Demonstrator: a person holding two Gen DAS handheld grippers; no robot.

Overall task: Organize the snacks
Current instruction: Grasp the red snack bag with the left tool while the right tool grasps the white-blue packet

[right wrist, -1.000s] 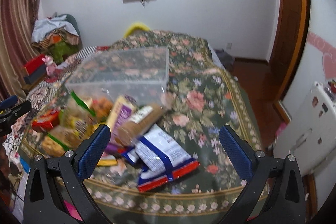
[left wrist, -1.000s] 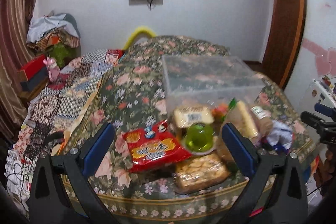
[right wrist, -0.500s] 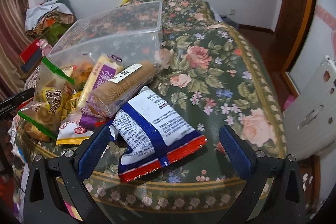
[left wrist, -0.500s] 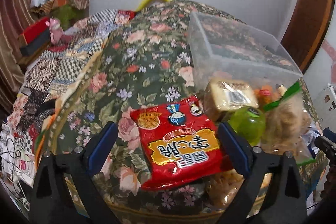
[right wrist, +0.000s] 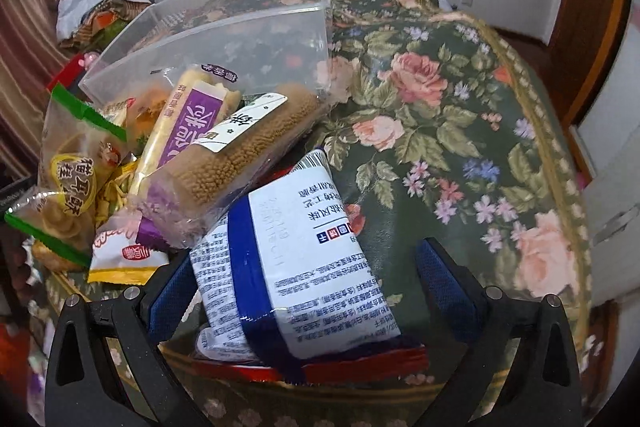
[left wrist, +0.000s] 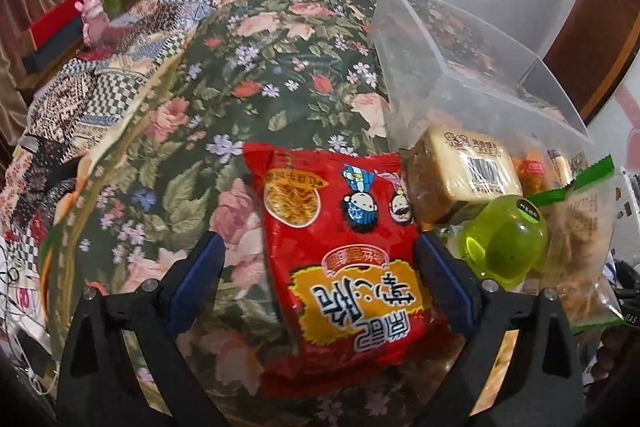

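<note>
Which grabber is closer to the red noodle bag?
Left. The left gripper has its open fingers on either side of the red noodle bag. The right gripper is around a blue-and-white snack bag instead, with no red noodle bag in its view.

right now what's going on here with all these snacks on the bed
A person with a claw in each hand is sorting a snack pile on a floral bedspread. The left claw is open around a red noodle packet; the right claw is open around a white and blue packet. Neither is gripped yet. The clear plastic bin behind the pile looks empty.
</note>
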